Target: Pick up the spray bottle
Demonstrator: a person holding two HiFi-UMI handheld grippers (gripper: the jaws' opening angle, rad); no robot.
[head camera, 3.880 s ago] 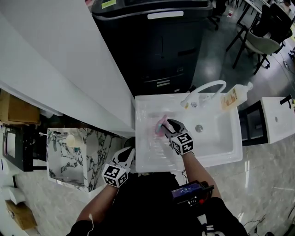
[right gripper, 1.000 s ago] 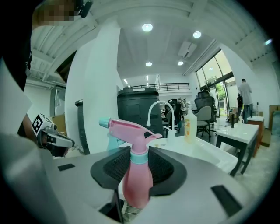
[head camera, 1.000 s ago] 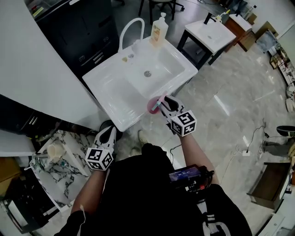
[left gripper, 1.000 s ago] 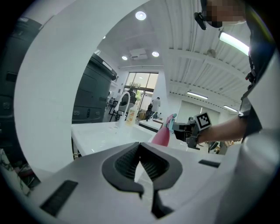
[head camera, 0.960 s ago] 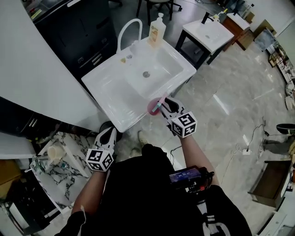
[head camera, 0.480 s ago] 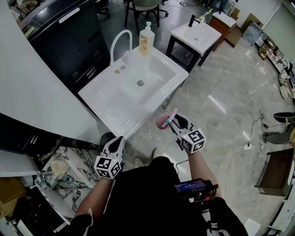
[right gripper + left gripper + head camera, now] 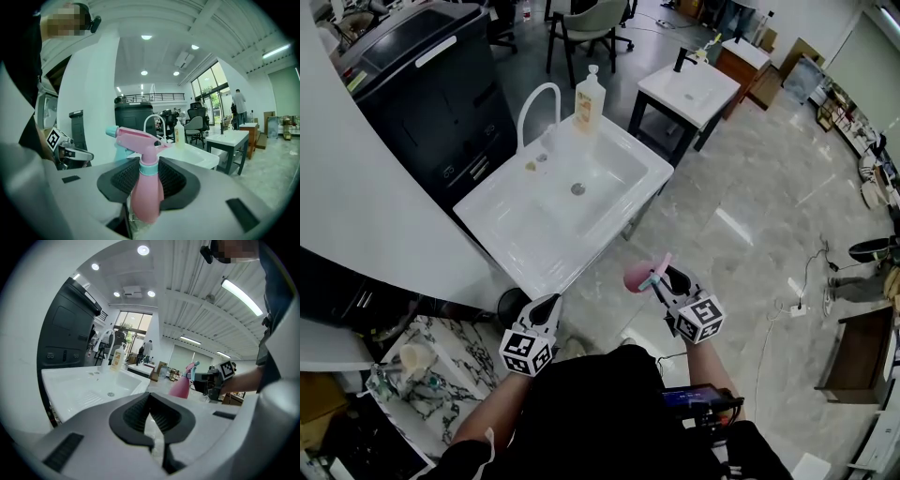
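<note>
Right tongs (image 7: 664,277) clamped on a pink spray bottle (image 7: 639,276), which stands upright between their jaws. Left tongs (image 7: 547,306) closed, holding nothing; white sink (image 7: 525,234) ahead of them.

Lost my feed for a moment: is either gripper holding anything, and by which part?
The right gripper grips the pink spray bottle upright at its neck and shoulder. The left gripper holds nothing.

In the head view, the right tongs (image 7: 661,277) cover part of the spray bottle (image 7: 636,276). The soap bottle (image 7: 589,94) on the back rim of the sink (image 7: 511,239) has a label too small to read.
</note>
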